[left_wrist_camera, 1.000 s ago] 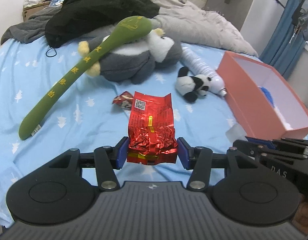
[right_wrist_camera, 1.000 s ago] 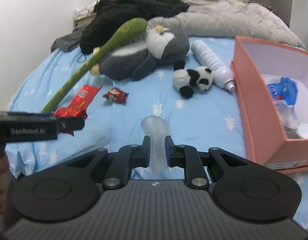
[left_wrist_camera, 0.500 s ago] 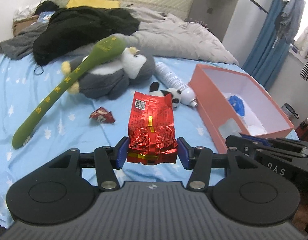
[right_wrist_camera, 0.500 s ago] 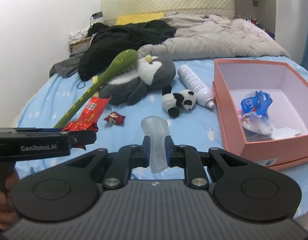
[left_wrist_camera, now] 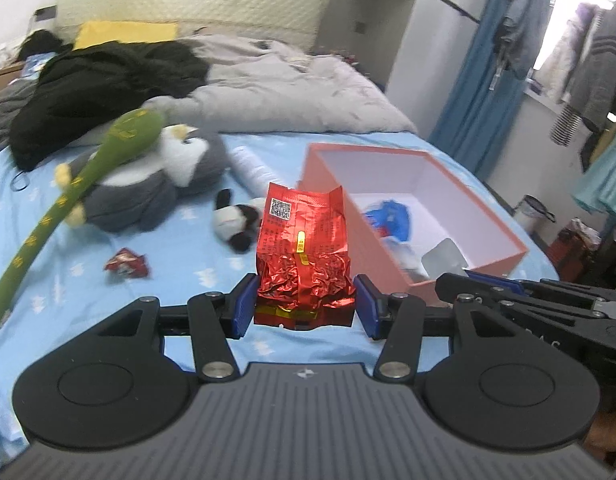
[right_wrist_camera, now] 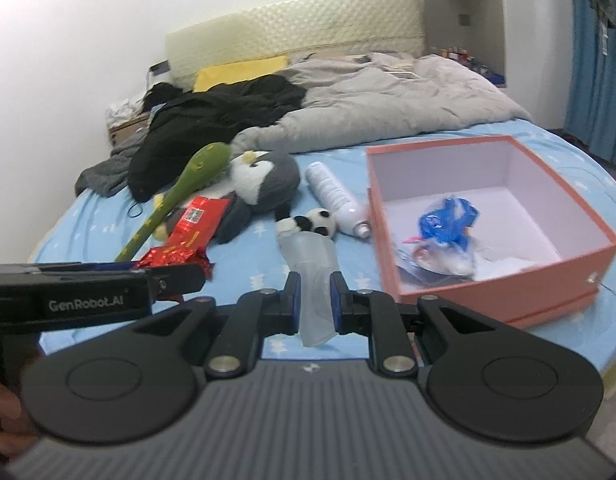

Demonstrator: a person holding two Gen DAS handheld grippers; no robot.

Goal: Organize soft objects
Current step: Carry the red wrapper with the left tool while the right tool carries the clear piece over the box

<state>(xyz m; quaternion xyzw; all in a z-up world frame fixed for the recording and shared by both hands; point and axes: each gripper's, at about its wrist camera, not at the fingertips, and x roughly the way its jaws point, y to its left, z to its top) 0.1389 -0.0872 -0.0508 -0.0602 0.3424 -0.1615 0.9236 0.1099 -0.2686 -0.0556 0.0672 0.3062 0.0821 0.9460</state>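
Observation:
My left gripper (left_wrist_camera: 304, 304) is shut on a red foil packet (left_wrist_camera: 303, 256) and holds it above the blue bed sheet, just left of the open pink box (left_wrist_camera: 492, 236). The packet also shows in the right wrist view (right_wrist_camera: 187, 236). My right gripper (right_wrist_camera: 312, 300) is shut on a clear soft plastic pouch (right_wrist_camera: 312, 276), held left of the pink box (right_wrist_camera: 548, 276). The box holds a blue wrapper (right_wrist_camera: 448, 220) and other small packets. A small panda plush (right_wrist_camera: 308, 222), a grey penguin plush (right_wrist_camera: 267, 180) and a long green plush (right_wrist_camera: 175, 204) lie on the bed.
A white bottle (right_wrist_camera: 340, 200) lies between the penguin and the box. A small red wrapper (left_wrist_camera: 125, 266) lies on the sheet. Black clothing (right_wrist_camera: 211, 120) and a grey duvet (right_wrist_camera: 388, 100) cover the far half of the bed. A blue curtain (left_wrist_camera: 480, 80) hangs on the right.
Both grippers have risen and moved back from the bed with their loads still held. The left one has swung right, so the pink box now sits just behind the red packet.

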